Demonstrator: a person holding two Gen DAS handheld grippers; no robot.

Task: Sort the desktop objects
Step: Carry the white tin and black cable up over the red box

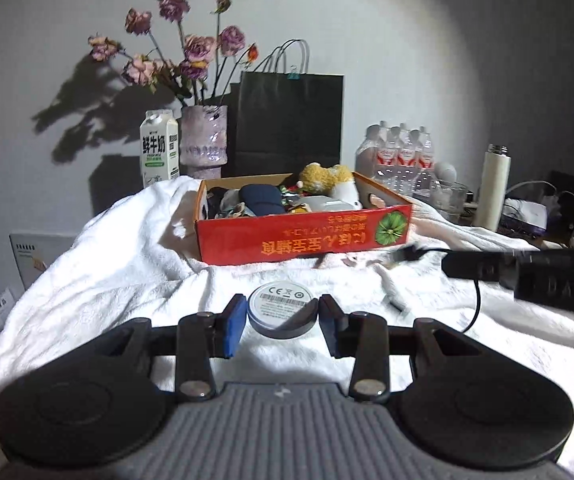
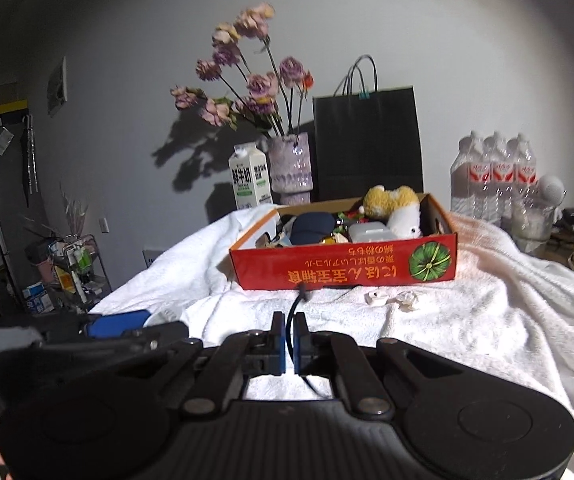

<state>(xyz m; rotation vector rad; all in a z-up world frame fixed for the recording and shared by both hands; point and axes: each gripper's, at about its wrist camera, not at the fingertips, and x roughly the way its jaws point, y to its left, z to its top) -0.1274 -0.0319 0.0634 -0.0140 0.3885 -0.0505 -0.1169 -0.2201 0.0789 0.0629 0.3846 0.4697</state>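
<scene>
My left gripper (image 1: 281,322) is shut on a round grey disc (image 1: 281,300) with a printed label, held between the blue pads above the white towel (image 1: 127,264). My right gripper (image 2: 290,344) is shut on a thin black cable (image 2: 293,312), whose plug end (image 2: 303,292) points toward the red cardboard box (image 2: 343,270). That box (image 1: 303,238) lies ahead on the towel and holds a yellow plush toy (image 2: 391,200), a dark blue case (image 2: 313,226) and a white case (image 2: 371,232). In the left wrist view the right gripper (image 1: 459,266) is a blur at the right.
White earbuds (image 2: 377,298) and a crumpled scrap (image 2: 407,301) lie in front of the box. Behind it stand a milk carton (image 1: 159,150), a vase of dried flowers (image 1: 203,140), a black paper bag (image 1: 291,120), water bottles (image 1: 399,156) and a white flask (image 1: 495,188).
</scene>
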